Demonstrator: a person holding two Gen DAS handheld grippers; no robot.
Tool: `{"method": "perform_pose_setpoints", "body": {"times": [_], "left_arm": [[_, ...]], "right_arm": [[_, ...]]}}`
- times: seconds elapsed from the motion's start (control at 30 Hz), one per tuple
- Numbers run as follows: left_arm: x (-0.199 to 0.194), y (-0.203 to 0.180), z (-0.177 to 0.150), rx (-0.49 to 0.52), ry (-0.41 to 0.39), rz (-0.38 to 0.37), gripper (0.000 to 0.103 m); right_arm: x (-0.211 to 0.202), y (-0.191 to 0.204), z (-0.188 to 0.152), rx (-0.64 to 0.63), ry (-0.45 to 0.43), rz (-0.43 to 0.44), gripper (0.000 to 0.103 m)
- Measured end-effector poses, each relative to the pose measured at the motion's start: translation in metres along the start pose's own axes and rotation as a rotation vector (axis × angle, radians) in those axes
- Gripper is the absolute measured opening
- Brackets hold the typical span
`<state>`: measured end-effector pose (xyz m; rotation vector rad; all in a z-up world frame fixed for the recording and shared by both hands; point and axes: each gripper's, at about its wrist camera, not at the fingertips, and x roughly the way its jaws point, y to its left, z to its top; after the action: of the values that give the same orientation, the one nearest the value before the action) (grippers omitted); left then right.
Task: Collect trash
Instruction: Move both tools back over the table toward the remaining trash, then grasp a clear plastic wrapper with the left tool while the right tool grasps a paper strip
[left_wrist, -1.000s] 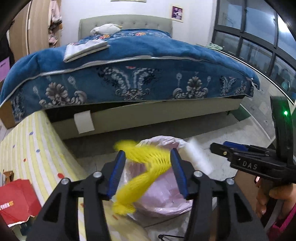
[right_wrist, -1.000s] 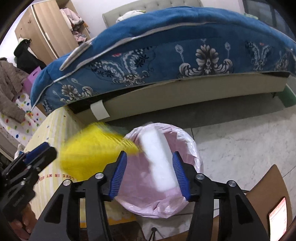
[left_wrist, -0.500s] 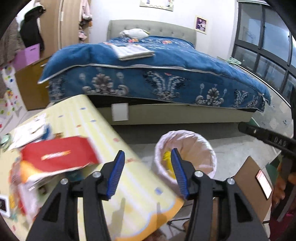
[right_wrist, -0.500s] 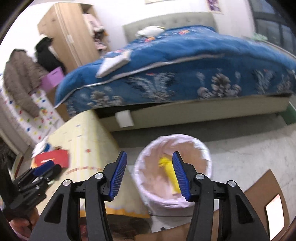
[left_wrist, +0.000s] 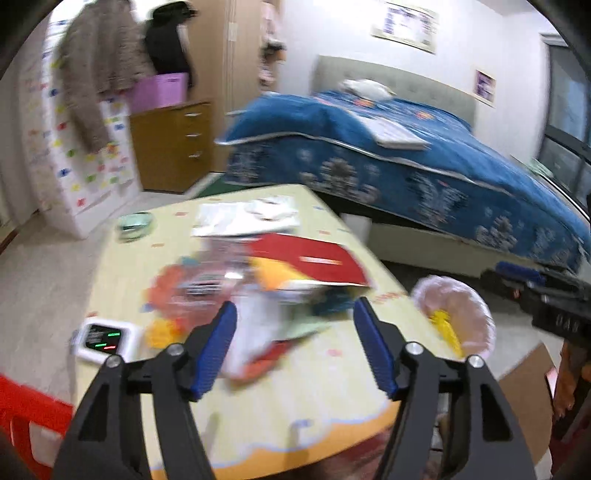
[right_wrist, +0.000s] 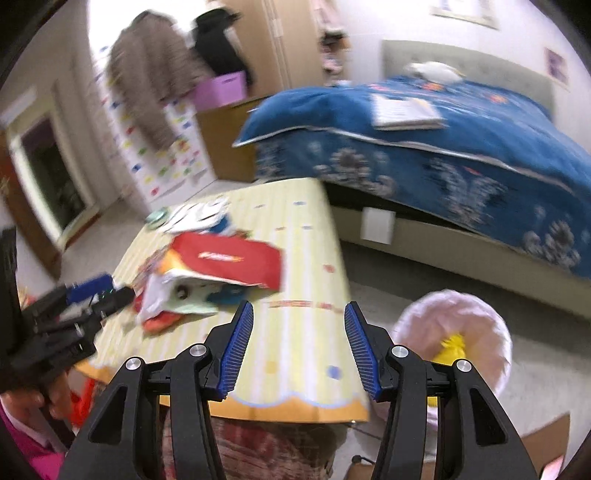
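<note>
The bed (left_wrist: 424, 155) with its blue cover fills the back of the room. In front of it the yellow striped tabletop (left_wrist: 314, 387) carries a blurred heap of litter. The biggest piece there is a red packet (left_wrist: 314, 258), lying flat with its long axis running roughly across the left wrist view; beside and under it lie white paper (left_wrist: 243, 218) and orange scraps (left_wrist: 173, 291), too smeared to sort out. Off the tabletop's right edge stands the bin (left_wrist: 476, 306) with its pink liner, and inside it a yellow net (left_wrist: 445, 325) lies with its long axis sloping down toward the near rim. The left tongs (left_wrist: 293, 349) are spread, nothing between them, above the litter. The right tongs (right_wrist: 299, 350) are also spread and empty, over the tabletop's near edge.
</note>
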<state>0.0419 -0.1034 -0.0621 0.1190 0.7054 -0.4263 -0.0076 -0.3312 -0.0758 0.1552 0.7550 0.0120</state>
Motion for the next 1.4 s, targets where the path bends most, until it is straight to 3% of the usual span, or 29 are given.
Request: {"method": "perform_pose_setpoints", "body": {"times": [0.2, 0.33, 0.77, 0.8, 0.93, 1.17, 1.4], "left_arm": [[-0.01, 0.06, -0.001, -0.084, -0.032, 0.139, 0.071], [-0.004, 0.092, -0.008, -0.138, -0.023, 0.181, 0.072], [0.028, 0.097, -0.021, -0.158, 0.036, 0.147, 0.072], [0.028, 0.096, -0.021, -0.157, 0.036, 0.144, 0.072], [0.027, 0.094, -0.024, -0.143, 0.038, 0.14, 0.072], [0.024, 0.091, -0.032, -0.123, 0.052, 0.137, 0.072], [0.026, 0.077, -0.038, -0.076, 0.07, 0.108, 0.072]], "right_arm": [[0.044, 0.037, 0.008, -0.11, 0.058, 0.035, 0.056], [0.077, 0.055, 0.009, -0.175, 0.1, 0.028, 0.059], [0.137, 0.072, 0.016, -0.324, 0.144, -0.08, 0.057], [0.137, 0.073, 0.016, -0.337, 0.143, -0.084, 0.055], [0.133, 0.077, 0.017, -0.372, 0.136, -0.095, 0.025], [0.103, 0.069, 0.024, -0.325, 0.064, -0.119, 0.001], [0.073, 0.056, 0.04, -0.214, -0.003, -0.106, 0.0]]}}
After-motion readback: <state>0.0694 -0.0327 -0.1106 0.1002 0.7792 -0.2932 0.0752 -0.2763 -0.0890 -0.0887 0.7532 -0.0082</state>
